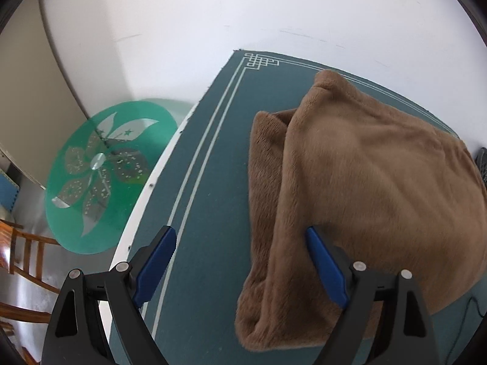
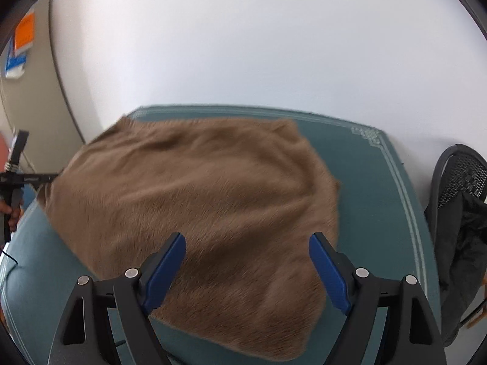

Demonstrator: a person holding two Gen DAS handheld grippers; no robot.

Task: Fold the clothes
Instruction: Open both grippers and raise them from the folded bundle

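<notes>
Brown fleece garment (image 1: 365,182) lies folded in a thick bundle on the teal mat (image 1: 213,182) that covers the white desk (image 1: 182,30), its far end close to the mat's far edge with the knot-pattern corner beside it. Left hand-held gripper (image 1: 240,237) stands wide apart over the garment's left edge, nothing pinched between the blue pads; right hand-held gripper (image 2: 247,245) also spread wide above the garment's near part, holding nothing (picture blurred). Green glass disc (image 1: 100,176) sits off the desk's left edge.
</notes>
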